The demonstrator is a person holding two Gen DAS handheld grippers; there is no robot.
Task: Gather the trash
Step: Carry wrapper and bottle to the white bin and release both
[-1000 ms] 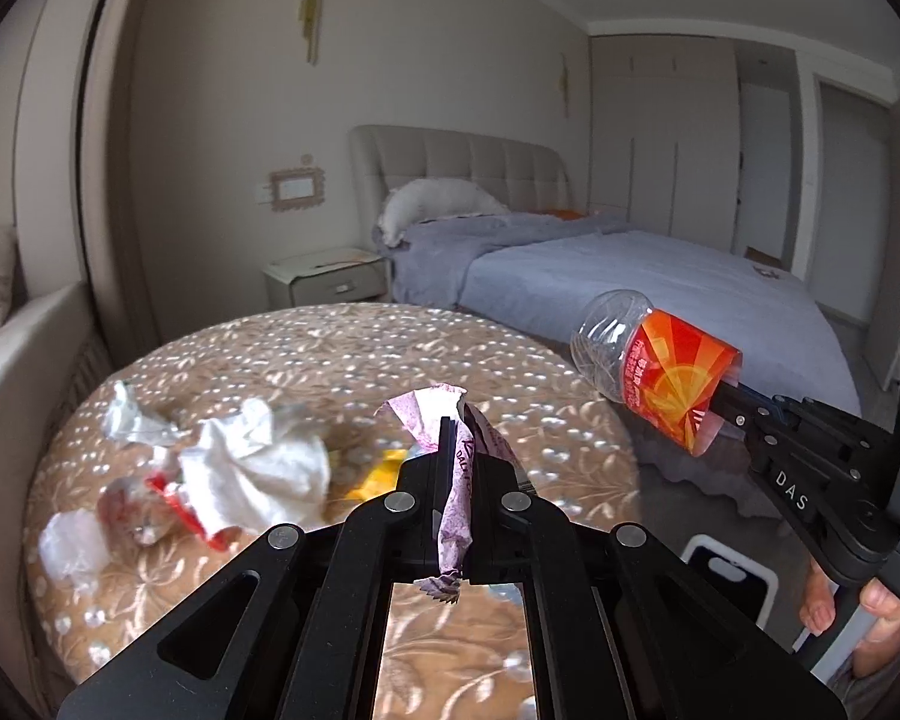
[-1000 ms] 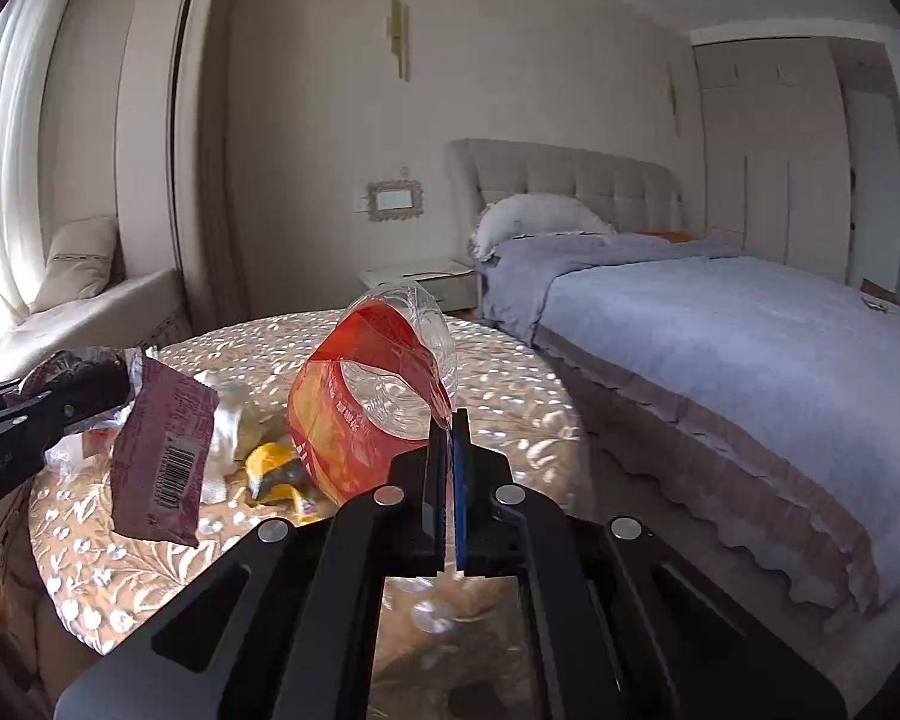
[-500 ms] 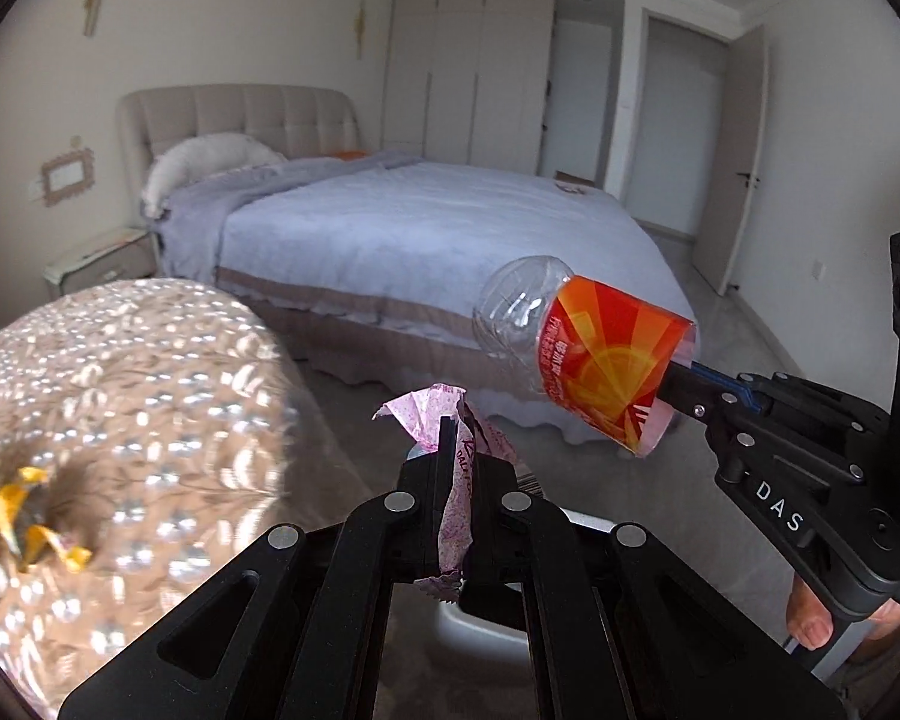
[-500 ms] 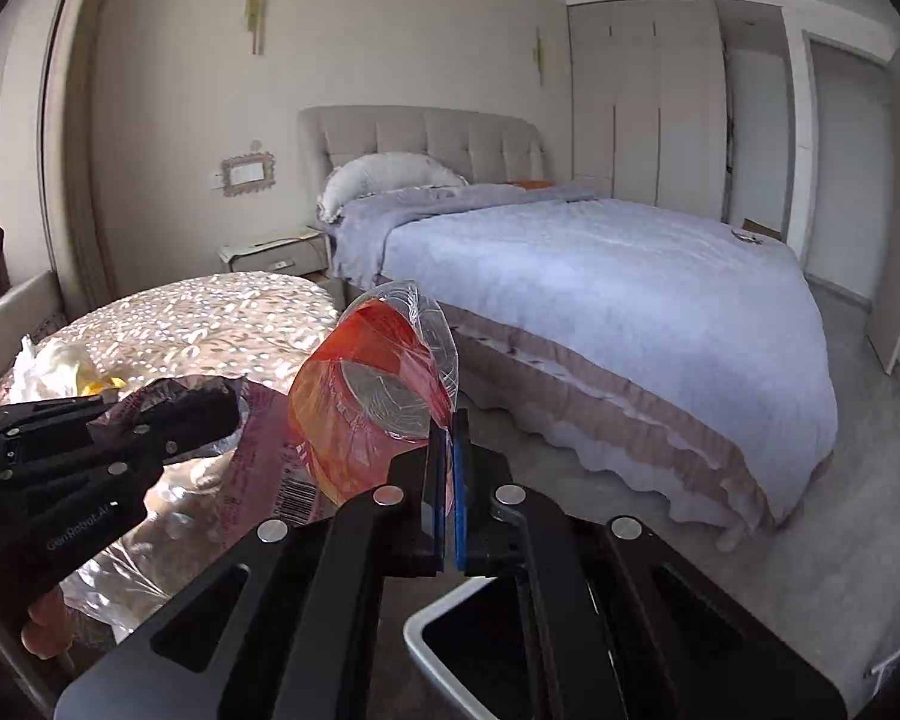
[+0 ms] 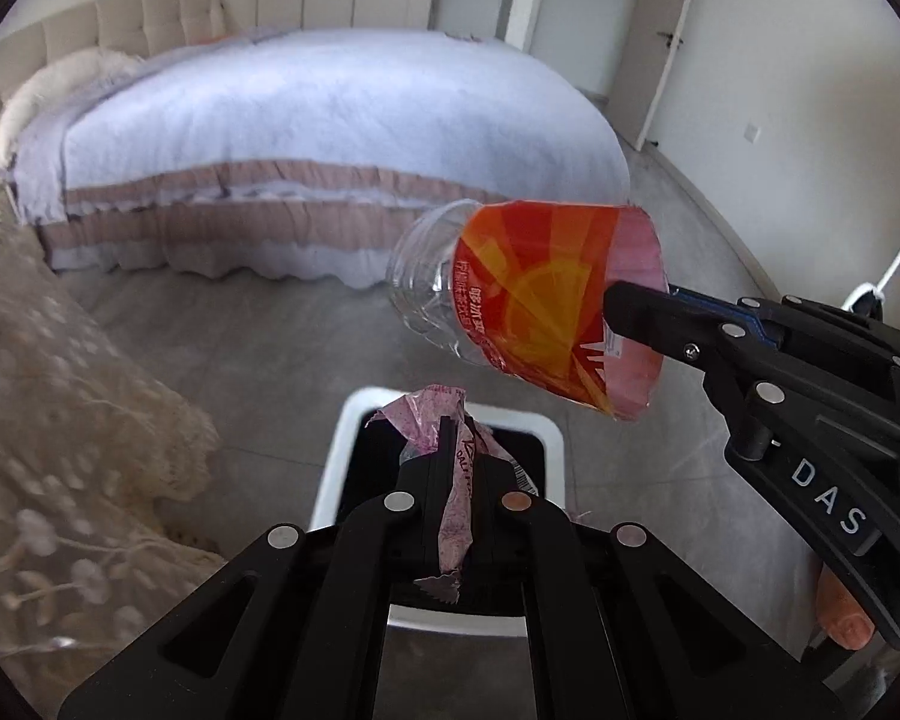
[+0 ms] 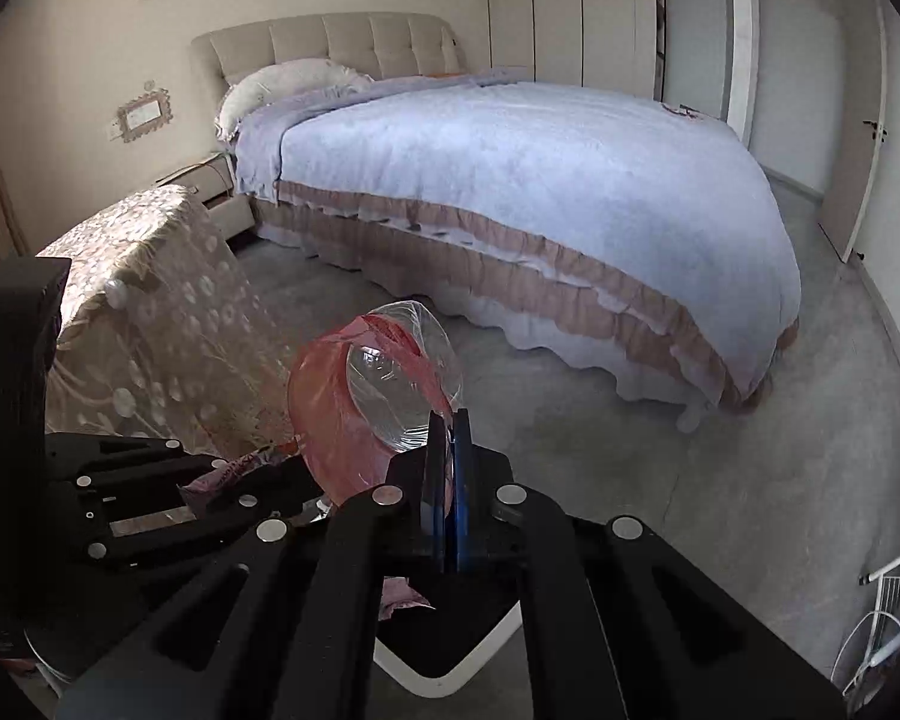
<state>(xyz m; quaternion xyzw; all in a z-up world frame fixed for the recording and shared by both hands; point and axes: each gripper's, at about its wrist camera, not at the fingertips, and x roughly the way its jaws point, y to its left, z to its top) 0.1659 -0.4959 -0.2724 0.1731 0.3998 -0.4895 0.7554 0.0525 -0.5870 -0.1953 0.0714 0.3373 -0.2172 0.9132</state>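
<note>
My left gripper (image 5: 455, 450) is shut on a crumpled pink wrapper (image 5: 444, 438) and hangs right above a white bin (image 5: 354, 438) with a black inside. The right gripper (image 5: 615, 306) is shut on the loose orange label of a clear plastic bottle (image 5: 534, 306), held up to the right of the bin. In the right wrist view the right gripper (image 6: 447, 426) pinches the label edge, with the bottle (image 6: 384, 402) sticking out ahead. The left gripper (image 6: 210, 480) with the wrapper (image 6: 234, 468) is low at the left there. Part of the bin rim (image 6: 444, 681) shows under the fingers.
A table draped in a beige flowered cloth (image 5: 60, 408) stands left of the bin. A big bed (image 6: 540, 180) with a pale blue cover fills the room beyond, with grey floor (image 6: 690, 480) between. A white wire stand (image 6: 882, 612) is at the far right. A hand (image 5: 843, 618) shows low right.
Both grippers swung away from the table, turned right and tilted down, carrying the wrapper and the bottle. The bin came into view beneath them; the trash on the table left the view.
</note>
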